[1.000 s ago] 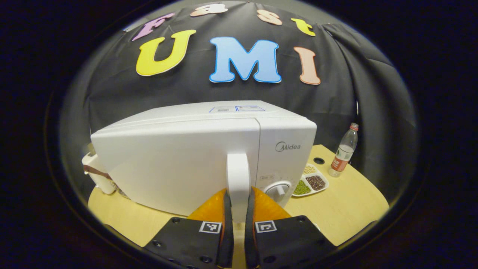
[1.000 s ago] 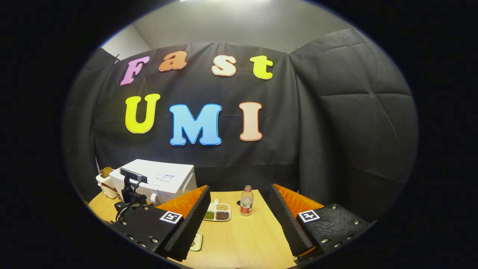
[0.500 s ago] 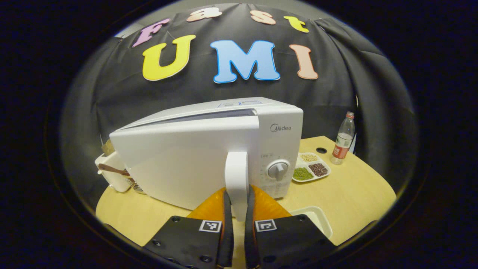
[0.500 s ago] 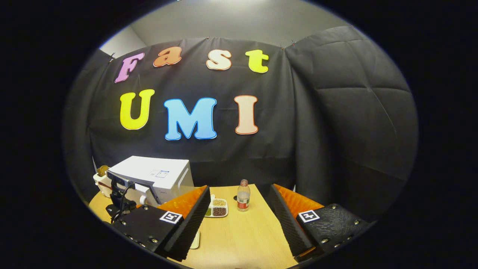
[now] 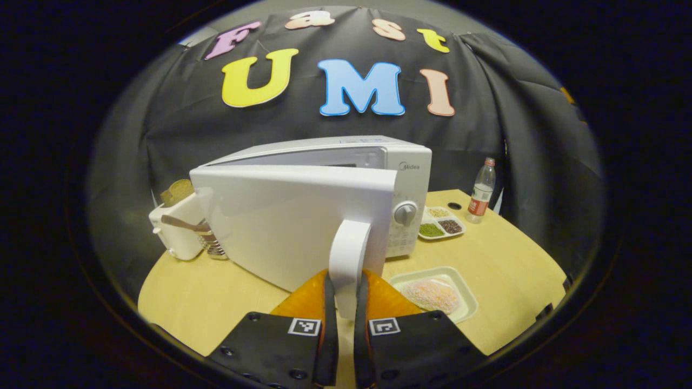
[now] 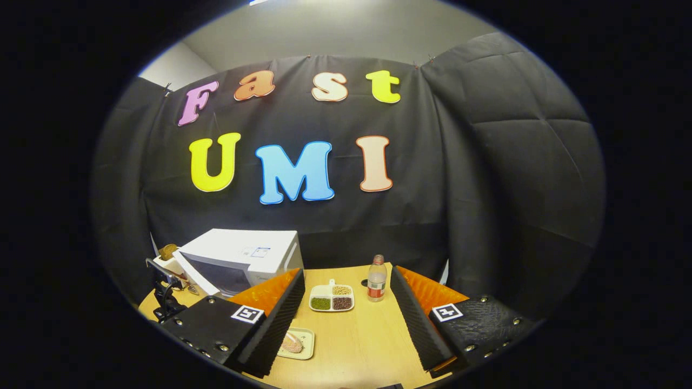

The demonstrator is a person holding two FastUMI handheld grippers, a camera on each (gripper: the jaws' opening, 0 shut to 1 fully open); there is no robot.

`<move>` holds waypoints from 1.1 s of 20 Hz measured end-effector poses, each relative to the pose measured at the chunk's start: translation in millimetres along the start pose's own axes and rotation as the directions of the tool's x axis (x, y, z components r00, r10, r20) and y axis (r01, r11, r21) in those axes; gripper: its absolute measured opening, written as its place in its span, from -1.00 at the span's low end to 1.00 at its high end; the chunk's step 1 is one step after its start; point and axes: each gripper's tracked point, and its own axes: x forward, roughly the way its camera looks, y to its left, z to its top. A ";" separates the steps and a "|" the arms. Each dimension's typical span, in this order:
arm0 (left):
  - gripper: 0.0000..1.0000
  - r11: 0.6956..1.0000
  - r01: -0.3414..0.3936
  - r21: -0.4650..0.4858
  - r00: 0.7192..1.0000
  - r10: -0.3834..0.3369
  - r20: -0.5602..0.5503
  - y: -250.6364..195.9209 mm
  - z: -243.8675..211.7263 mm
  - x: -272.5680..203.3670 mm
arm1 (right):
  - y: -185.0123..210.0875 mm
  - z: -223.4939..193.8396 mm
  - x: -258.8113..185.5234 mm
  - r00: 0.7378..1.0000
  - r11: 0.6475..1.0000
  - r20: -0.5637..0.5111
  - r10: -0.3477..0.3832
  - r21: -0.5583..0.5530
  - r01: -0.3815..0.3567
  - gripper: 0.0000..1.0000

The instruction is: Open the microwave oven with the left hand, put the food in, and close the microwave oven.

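The white microwave (image 5: 303,216) stands on the wooden table with its door swung partly open toward me. My left gripper (image 5: 344,302) is shut on the door's white upright handle (image 5: 350,248), one finger on each side. A pale tray of pinkish food (image 5: 432,294) lies on the table right of the handle. In the right gripper view my right gripper (image 6: 346,319) hangs open above the table with nothing between its fingers. There the microwave (image 6: 243,259) sits at the far left with its door ajar, and the food tray (image 6: 296,342) lies by the left finger.
A divided dish of beans (image 5: 440,222) and a plastic bottle (image 5: 481,190) stand right of the microwave. A white utensil holder (image 5: 181,232) sits at its left. Bare tabletop (image 5: 513,270) stretches to the right. The dish (image 6: 331,299) and bottle (image 6: 376,285) lie ahead of the right gripper.
The microwave door has swung farther open with my left gripper on its handle, and the food tray has come into sight. The right gripper stays open, its view shifted slightly.
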 end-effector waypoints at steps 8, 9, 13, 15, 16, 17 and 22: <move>-0.63 1.000 0.015 0.005 1.000 -0.015 -0.009 42.4 -28.1 -47.7 | 59.1 -6.5 -10.5 0.996 0.996 -0.010 0.090 0.020 -0.090 0.94; -0.63 1.000 0.015 0.006 1.000 -0.015 -0.008 48.9 -31.2 -53.3 | 68.2 -7.9 -11.9 0.994 0.994 -0.012 0.106 0.025 -0.105 0.94; -0.63 1.000 0.005 -0.003 1.000 -0.005 -0.001 81.0 -46.3 -78.8 | 98.2 -17.4 -16.9 0.988 0.987 -0.030 0.153 0.045 -0.151 0.94; -0.63 1.000 0.015 -0.024 1.000 -0.015 0.000 97.2 -53.9 -90.0 | 111.9 -20.5 -17.3 0.985 0.985 -0.036 0.168 0.048 -0.167 0.94; -0.63 0.999 0.023 -0.032 1.000 -0.023 0.001 106.1 -56.4 -95.0 | 117.4 -23.9 -18.3 0.984 0.984 -0.041 0.174 0.047 -0.172 0.94; -0.63 0.999 0.027 -0.035 1.000 -0.027 0.001 113.2 -59.0 -99.3 | 123.1 -27.2 -18.4 0.983 0.983 -0.049 0.179 0.045 -0.177 0.94; -0.60 0.999 0.031 -0.035 0.999 -0.031 0.007 151.9 -71.6 -117.8 | 153.7 -38.8 -18.1 0.972 0.976 -0.082 0.218 0.036 -0.216 0.94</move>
